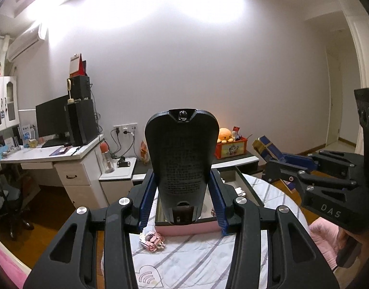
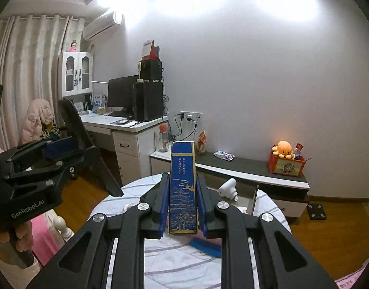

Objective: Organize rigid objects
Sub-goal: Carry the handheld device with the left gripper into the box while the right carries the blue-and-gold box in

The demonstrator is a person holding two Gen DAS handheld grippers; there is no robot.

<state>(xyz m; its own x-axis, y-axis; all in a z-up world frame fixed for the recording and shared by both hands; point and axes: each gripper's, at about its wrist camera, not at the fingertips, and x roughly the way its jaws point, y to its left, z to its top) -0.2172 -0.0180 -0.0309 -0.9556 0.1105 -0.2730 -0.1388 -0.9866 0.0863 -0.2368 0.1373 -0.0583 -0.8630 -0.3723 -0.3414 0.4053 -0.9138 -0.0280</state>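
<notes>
Clamped between the pads of the left gripper [image 1: 182, 197], a black textured case [image 1: 182, 163] is held upright above a pink-edged tray [image 1: 184, 230] on the striped bedcover [image 1: 199, 260]. A tall blue box [image 2: 182, 187] with gold drawings is gripped upright by the right gripper [image 2: 182, 207], whose jaws are pressed tight against its sides. A pink clip [image 1: 152, 240] is seen lying beside the tray.

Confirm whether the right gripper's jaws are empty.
No: the right gripper is shut on a tall blue box with gold drawings, held upright between its blue pads.
</notes>
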